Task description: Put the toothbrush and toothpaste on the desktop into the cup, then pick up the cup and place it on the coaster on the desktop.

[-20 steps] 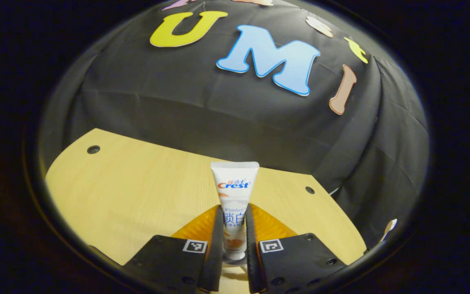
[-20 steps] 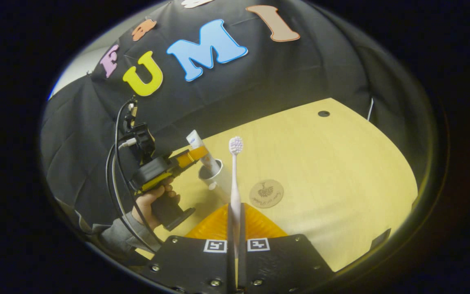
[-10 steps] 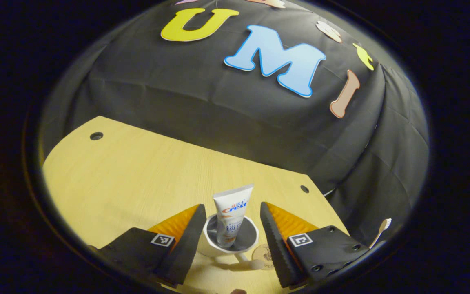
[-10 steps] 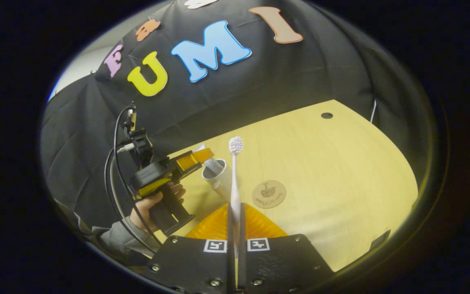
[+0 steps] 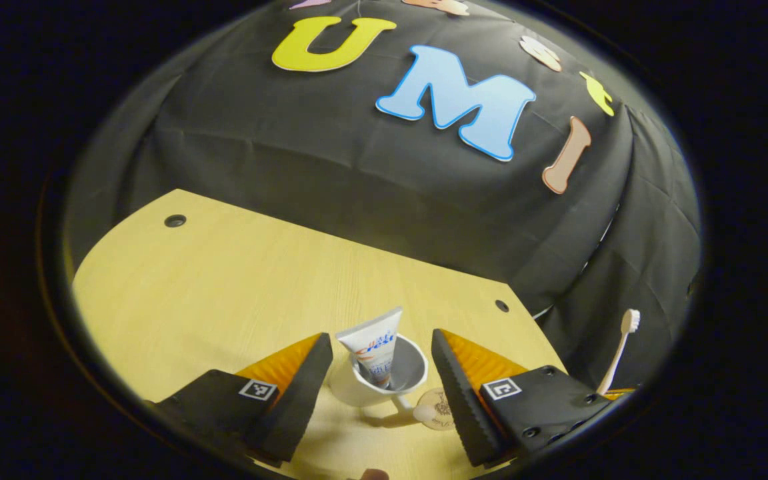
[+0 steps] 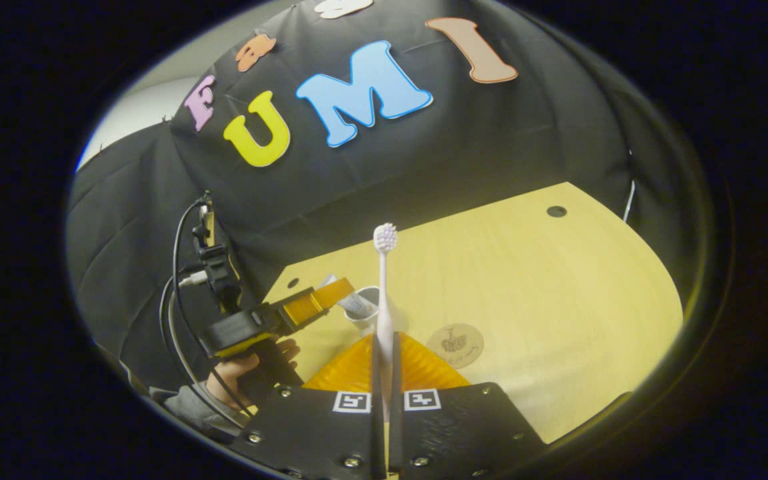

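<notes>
Right gripper holding the toothbrush upright over the desktop

The right gripper (image 6: 384, 373) has its two fingers pressed together on the handle of the toothbrush (image 6: 383, 287), whose bristled head points up and away. Past it, on the pale wooden desktop (image 6: 544, 293), stands the white cup (image 6: 365, 308) with the toothpaste (image 6: 351, 303) leaning inside it, and the round coaster (image 6: 455, 345) lies near the cup, apart from it. To the left, a person's hand (image 6: 241, 370) holds the left gripper (image 6: 317, 303) — its fingers reach to the cup's far side, how wide they stand is unclear
</notes>
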A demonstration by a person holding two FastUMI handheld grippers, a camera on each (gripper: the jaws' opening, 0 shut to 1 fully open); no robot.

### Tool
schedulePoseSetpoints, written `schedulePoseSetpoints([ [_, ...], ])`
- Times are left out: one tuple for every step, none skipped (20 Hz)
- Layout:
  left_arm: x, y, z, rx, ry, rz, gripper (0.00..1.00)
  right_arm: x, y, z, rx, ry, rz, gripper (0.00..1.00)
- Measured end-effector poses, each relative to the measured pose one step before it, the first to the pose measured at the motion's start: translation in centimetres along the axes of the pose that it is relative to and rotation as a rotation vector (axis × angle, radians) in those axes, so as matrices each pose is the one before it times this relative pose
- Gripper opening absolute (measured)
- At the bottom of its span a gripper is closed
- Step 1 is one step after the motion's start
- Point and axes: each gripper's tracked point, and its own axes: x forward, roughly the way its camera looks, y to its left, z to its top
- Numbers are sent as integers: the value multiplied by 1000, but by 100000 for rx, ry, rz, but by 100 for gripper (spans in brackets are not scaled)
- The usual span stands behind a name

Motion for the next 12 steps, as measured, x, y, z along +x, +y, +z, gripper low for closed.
schedulePoseSetpoints([
  [-275, 153, -82, 82, 380, 484, 92, 470, 266, 570, -833, -790, 737, 4],
  [-240, 117, -132, -143, 467, 354, 100, 602, 248, 625, -744, -643, 833, 4],
  [-256, 122, -73, -214, 418, 289, 96, 691, 314, 569, -453, -682, 1089, 4],
  [-212, 115, -206, 19, 381, 226, 92, 687, 453, 582, -223, -771, 1422, 4],
  [-332, 195, -170, 289, 578, 486, 96, 694, 208, 433, -322, -468, 949, 4],
  [-257, 86, -196, 319, 560, 279, 96, 654, 241, 422, -345, -494, 947, 4],
  [-271, 75, -203, 208, 664, -44, 100, 828, 331, 476, -53, -750, 1206, 4],
  [-317, -13, -325, 241, 1058, -384, 100, 902, 264, 532, 19, -802, 959, 4],
  [-179, -66, -269, 155, 1136, -485, 96, 806, 176, 389, -57, -896, 863, 4],
  [-309, -114, -332, 129, 942, -655, 92, 964, 224, 443, -288, -911, 815, 4],
  [-230, -214, -361, 5, 1055, -724, 100, 1073, 185, 294, -476, -1007, 707, 4],
  [-276, -232, -268, 64, 845, -1052, 100, 1024, 233, 392, -576, -969, 642, 4],
])
